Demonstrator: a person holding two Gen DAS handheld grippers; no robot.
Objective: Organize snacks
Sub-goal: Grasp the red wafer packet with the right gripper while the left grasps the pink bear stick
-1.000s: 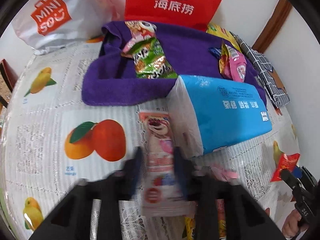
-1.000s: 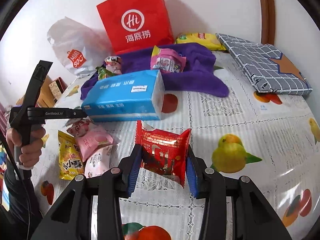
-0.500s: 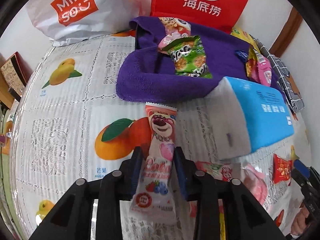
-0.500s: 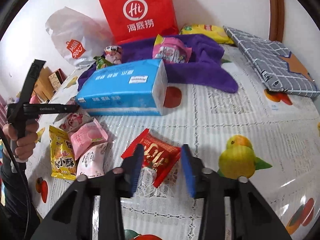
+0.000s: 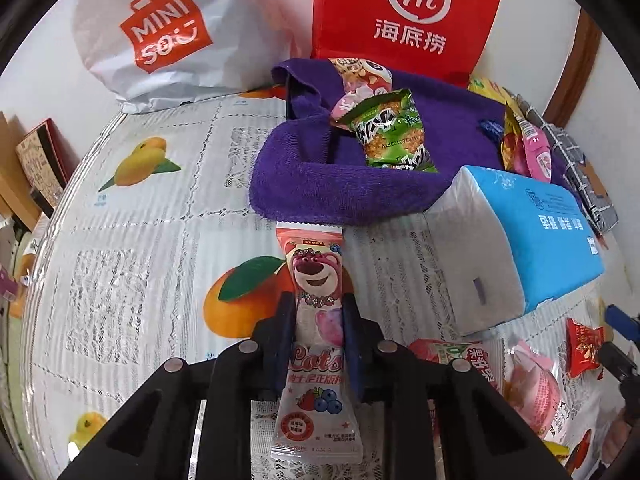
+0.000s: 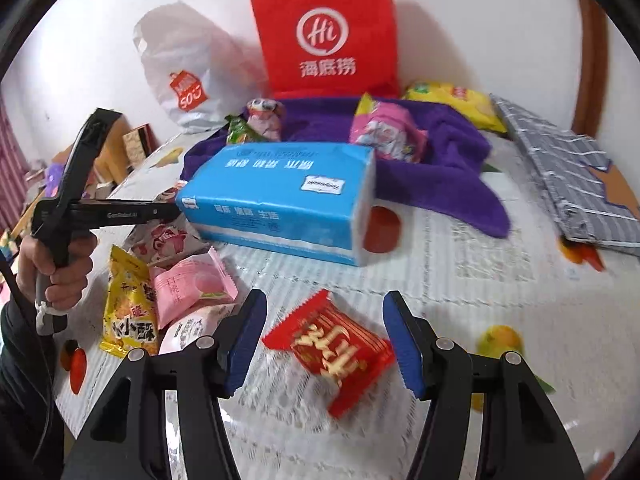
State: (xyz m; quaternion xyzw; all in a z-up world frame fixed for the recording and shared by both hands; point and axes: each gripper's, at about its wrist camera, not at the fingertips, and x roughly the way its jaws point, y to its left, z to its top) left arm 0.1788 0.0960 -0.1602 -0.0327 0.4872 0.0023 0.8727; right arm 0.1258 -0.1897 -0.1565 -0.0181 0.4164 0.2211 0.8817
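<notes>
My left gripper (image 5: 316, 312) is shut on a long pink bear snack packet (image 5: 314, 280) and holds it above the tablecloth, its top end near the purple towel (image 5: 312, 176). The towel carries a green packet (image 5: 390, 132) and pink packets (image 6: 386, 132). My right gripper (image 6: 326, 328) is open, its jaws on either side of a red snack packet (image 6: 332, 344) that lies flat on the table. A pile of pink and yellow packets (image 6: 168, 300) lies to its left.
A blue tissue pack (image 6: 280, 204) lies mid-table before the towel. A red paper bag (image 6: 328, 32) and a white Miniso bag (image 6: 180, 76) stand against the wall. A grey checked cloth (image 6: 568, 168) lies at the right. The left gripper's handle (image 6: 80, 208) shows in the right wrist view.
My right gripper has let go of the red packet, which now lies on the table, and has opened wide. My left gripper has carried the pink packet toward the towel.
</notes>
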